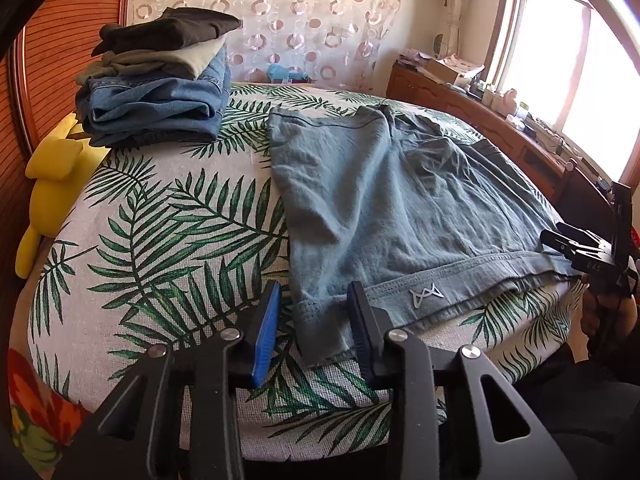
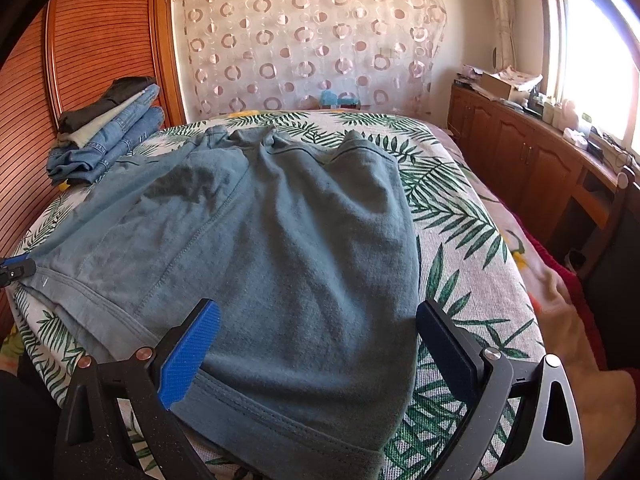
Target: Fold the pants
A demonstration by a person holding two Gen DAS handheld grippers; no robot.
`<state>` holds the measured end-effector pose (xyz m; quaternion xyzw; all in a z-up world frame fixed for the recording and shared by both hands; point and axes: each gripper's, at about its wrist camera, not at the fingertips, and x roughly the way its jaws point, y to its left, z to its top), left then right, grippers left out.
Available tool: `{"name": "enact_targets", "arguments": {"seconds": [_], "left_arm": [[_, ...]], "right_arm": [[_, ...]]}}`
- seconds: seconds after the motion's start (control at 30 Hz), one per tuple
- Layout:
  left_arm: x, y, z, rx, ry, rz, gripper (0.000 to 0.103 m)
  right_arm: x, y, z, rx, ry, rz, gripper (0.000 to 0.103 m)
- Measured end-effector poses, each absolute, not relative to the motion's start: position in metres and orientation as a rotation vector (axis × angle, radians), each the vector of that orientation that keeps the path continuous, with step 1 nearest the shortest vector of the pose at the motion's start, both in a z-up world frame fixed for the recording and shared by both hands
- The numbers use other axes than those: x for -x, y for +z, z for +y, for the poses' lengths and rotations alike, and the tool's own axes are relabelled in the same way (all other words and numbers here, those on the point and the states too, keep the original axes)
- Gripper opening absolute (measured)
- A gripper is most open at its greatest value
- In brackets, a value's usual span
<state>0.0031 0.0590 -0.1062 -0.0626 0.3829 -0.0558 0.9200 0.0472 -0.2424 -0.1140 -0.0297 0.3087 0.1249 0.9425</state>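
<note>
Grey-blue pants (image 1: 384, 208) lie spread flat on the leaf-print bed, waistband toward me; they also show in the right wrist view (image 2: 280, 240). My left gripper (image 1: 314, 304) is open, its fingers either side of the waistband's left corner, close above the cloth. My right gripper (image 2: 318, 324) is wide open over the waistband's right part, holding nothing. The right gripper also shows in the left wrist view (image 1: 568, 244) at the pants' far right edge. The left gripper's tip shows in the right wrist view (image 2: 16, 270) by the waistband's left end.
A stack of folded jeans and dark clothes (image 1: 160, 80) sits at the bed's far left corner. A yellow plush toy (image 1: 52, 176) lies off the left edge. A wooden headboard (image 2: 80, 60) is on the left, a wooden cabinet (image 2: 532, 168) with clutter on the right under the window.
</note>
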Motion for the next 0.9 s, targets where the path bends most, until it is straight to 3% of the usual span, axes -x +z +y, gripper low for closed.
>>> {"name": "enact_targets", "arguments": {"seconds": [0.27,0.6,0.9], "left_arm": [[-0.002,-0.099,0.063,0.189,-0.168,0.775,0.01],[-0.007,-0.06,0.047,0.156,-0.245,0.691,0.008],[-0.038,-0.025,0.004,0.087,-0.356,0.639,0.008]], "right_arm": [[-0.053,-0.113,-0.243,0.084,0.252,0.627,0.099],[-0.055,-0.113,-0.243,0.079,0.262,0.632,0.098],[-0.056,-0.105,-0.254,0.033,0.281,0.629,0.081]]}}
